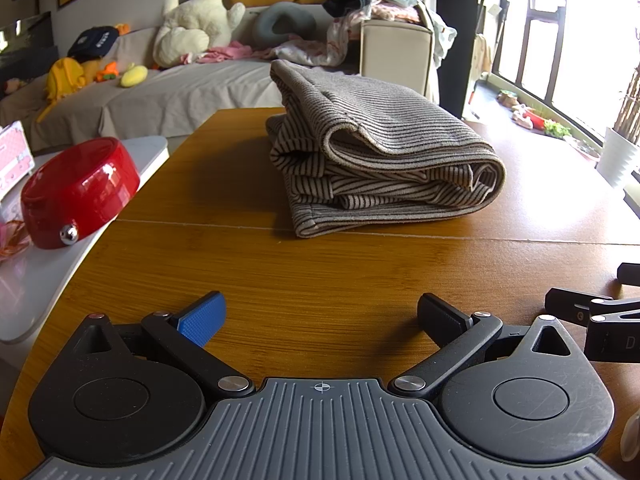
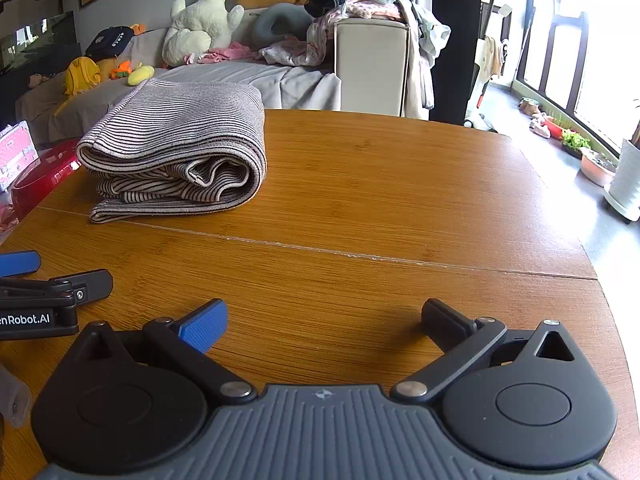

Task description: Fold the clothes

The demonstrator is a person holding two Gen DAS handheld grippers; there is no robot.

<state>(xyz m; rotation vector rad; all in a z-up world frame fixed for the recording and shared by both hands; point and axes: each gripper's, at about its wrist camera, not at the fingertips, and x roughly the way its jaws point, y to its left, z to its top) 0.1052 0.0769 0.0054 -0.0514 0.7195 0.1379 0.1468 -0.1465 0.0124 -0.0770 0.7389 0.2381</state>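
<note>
Daylight enters from the blown-out window (image 1: pixel 580 40) at right; wooden table (image 2: pixel 360 200) shows glare; fisheye bends edges.

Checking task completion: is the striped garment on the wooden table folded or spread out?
Folded. The brown-and-cream striped knit garment lies as a compact stack of layers with a rounded fold edge, on the wooden table.

Both views sit low, just above the wooden table (image 1: pixel 320 280), each looking forward over its own spread fingers toward the far sofa (image 1: pixel 180 88). The left view faces the folded striped cloth (image 1: pixel 380 152) nearly head-on and fairly near; the right view, set further right, sees that cloth (image 2: pixel 176 148) far left. Each catches the other gripper at its edge.
</note>
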